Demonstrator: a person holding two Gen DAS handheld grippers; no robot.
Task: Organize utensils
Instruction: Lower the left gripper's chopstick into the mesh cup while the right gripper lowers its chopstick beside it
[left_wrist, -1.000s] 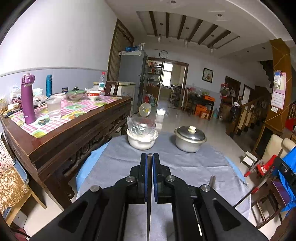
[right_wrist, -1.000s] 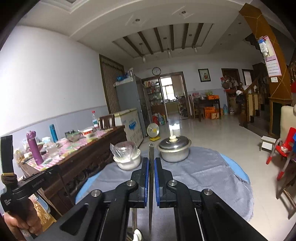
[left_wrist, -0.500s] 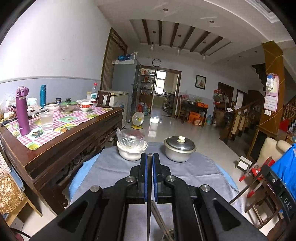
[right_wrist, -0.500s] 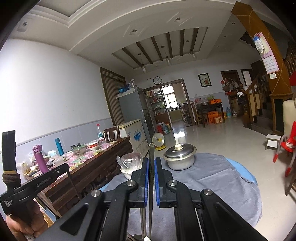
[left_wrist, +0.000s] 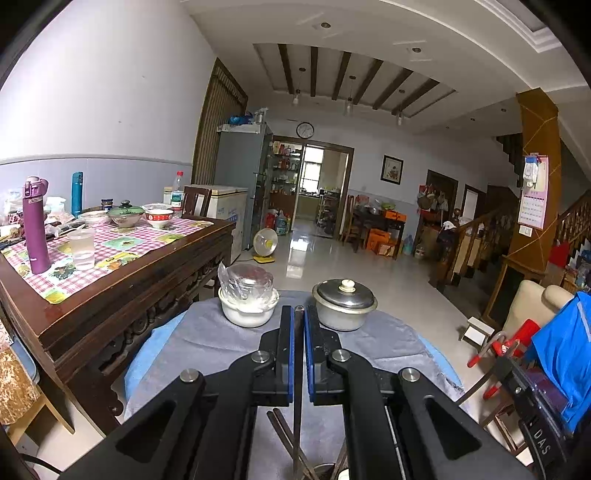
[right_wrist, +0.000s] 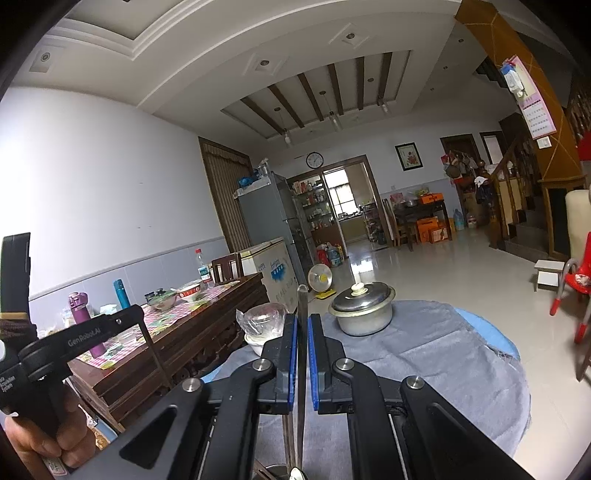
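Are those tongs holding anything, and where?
Yes. Each tongs pinches a thin metal utensil along its shaft: left, right. The ends are hidden.

A round table (left_wrist: 413, 339) under grey cloth (left_wrist: 207, 343) bears a lidded pot (left_wrist: 343, 304) and a white bowl (left_wrist: 247, 314).

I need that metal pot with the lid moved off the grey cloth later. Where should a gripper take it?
Grip the metal pot by its out-turned rim, coming from the near side. No side handles show; the white knob would likely lift only the lid.
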